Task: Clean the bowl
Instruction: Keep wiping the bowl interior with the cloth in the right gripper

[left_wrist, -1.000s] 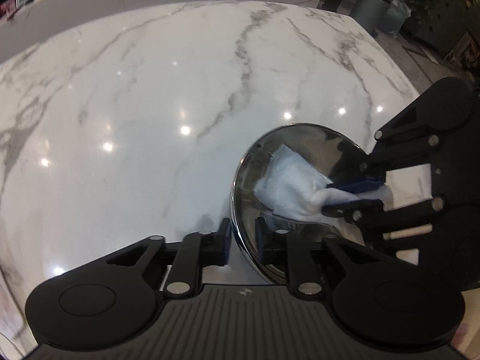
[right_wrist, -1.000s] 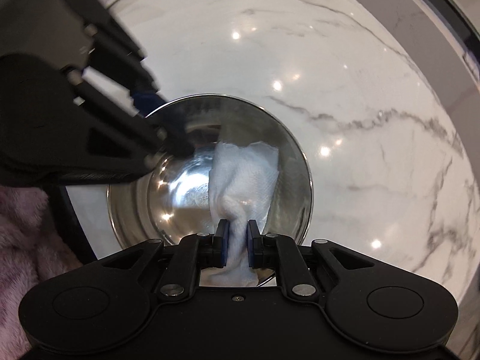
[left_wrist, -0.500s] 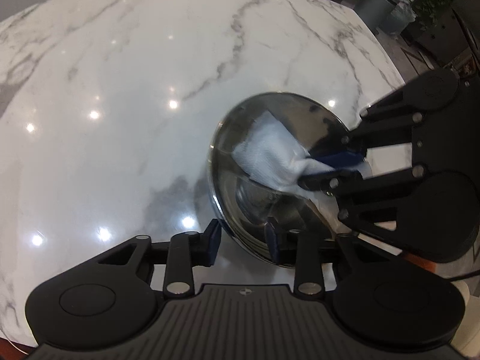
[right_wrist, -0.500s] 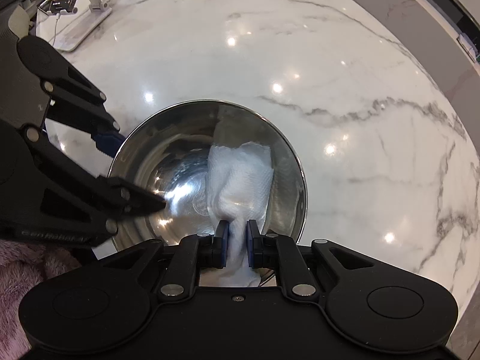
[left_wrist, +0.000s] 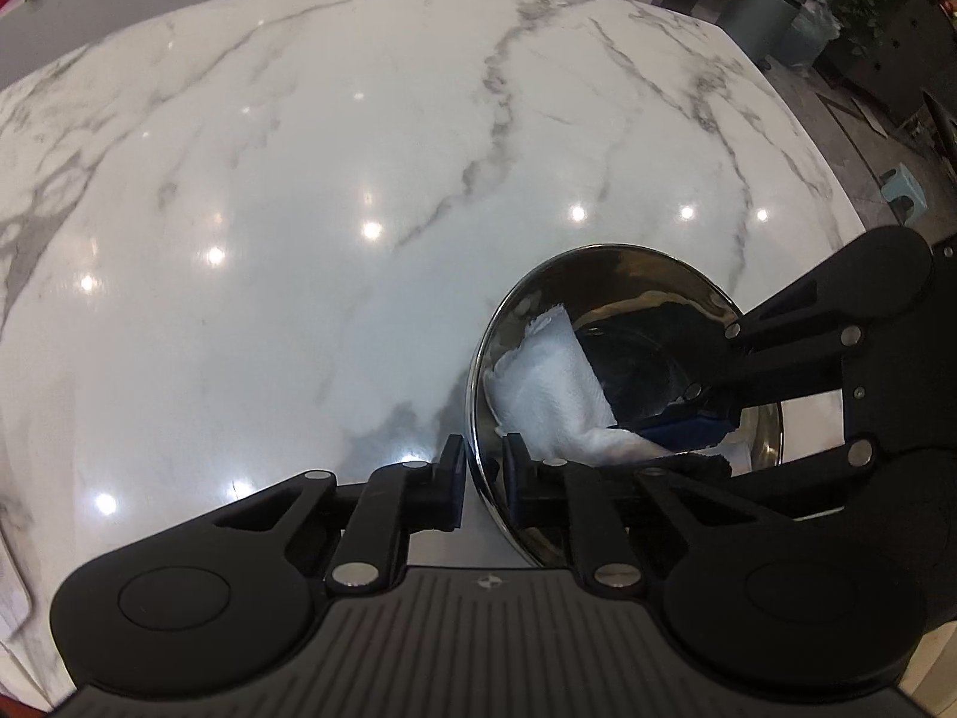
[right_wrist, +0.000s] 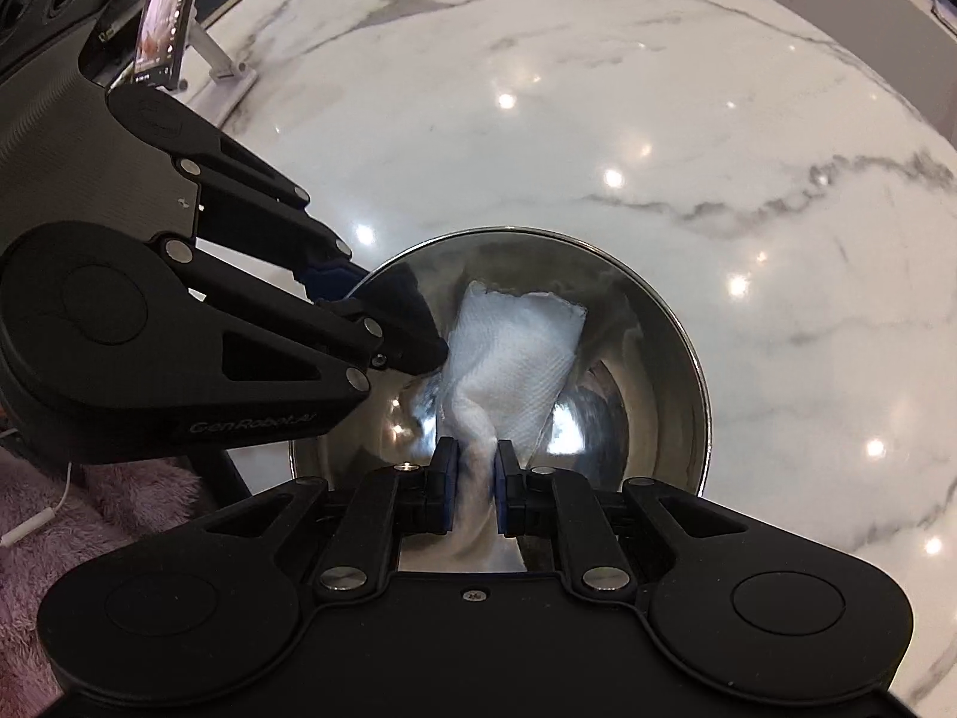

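Steel bowl [right_wrist: 652,359] on marble desk [left_wrist: 299,209]: left tool [left_wrist: 483,481] clamped on its rim, right tool [right_wrist: 475,493] clamped on white cloth [right_wrist: 508,353] inside.

My left gripper [left_wrist: 483,481] pinches the bowl rim [left_wrist: 478,466], one finger either side; my right gripper [right_wrist: 477,493] clamps the paper towel [right_wrist: 514,353].

Mirror-glossy metal bowl [right_wrist: 652,359], soft textured white paper towel [right_wrist: 508,353], polished veined marble table [left_wrist: 299,209].
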Tool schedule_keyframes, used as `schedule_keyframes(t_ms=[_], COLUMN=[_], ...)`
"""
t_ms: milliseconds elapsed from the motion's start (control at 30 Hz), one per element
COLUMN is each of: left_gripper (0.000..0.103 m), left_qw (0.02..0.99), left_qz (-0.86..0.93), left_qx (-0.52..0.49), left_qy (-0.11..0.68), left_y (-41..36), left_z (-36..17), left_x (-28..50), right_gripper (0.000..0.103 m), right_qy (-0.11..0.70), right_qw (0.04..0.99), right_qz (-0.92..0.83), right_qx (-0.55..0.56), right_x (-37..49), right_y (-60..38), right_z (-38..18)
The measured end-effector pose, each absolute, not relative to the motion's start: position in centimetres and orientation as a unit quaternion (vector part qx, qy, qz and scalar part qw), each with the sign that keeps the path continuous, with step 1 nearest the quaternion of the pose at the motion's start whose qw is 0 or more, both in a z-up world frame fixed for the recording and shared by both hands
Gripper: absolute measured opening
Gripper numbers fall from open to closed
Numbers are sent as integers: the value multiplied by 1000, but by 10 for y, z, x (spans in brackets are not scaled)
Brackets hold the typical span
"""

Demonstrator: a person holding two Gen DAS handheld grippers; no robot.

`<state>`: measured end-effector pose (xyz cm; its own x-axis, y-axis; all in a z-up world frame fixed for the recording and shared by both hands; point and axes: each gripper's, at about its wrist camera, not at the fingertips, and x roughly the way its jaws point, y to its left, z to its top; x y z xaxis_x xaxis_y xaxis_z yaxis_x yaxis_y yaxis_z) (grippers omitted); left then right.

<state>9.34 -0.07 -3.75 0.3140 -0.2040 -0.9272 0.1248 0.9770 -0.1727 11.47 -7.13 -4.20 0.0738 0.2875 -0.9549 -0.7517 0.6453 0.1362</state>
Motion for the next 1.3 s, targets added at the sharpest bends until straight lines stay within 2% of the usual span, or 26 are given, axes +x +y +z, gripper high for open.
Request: schedule_keyframes(t_ms=[267,467,567,767,1033,1300], left_gripper=[12,12,23,28,26,16], left_qw=[814,811,803,788,795,800], left_qz=[-100,-97,-104,-115,-113,-104], left_qx=[-11,-29,-47,-65,-47,-32], left_qy=[572,576,585,602,595,590], left_y=[-2,1,2,-1,-6,-7], left_z=[-34,-33,-35,-43,-40,-39], left_x=[96,91,89,82,80,83], right_gripper=[10,10,10,10,11,11], right_qy=[514,528,532,527,534,564], right_qw=[704,713,714,715,724,709], right_qz=[342,333,334,339,332,367], right_qx=[-352,-318,-310,-311,-284,-212], right_x=[95,102,106,109,115,125], right_y=[-57,-61,-61,-76,-100,-115], right_z=[-37,-36,-36,-39,-36,-39])
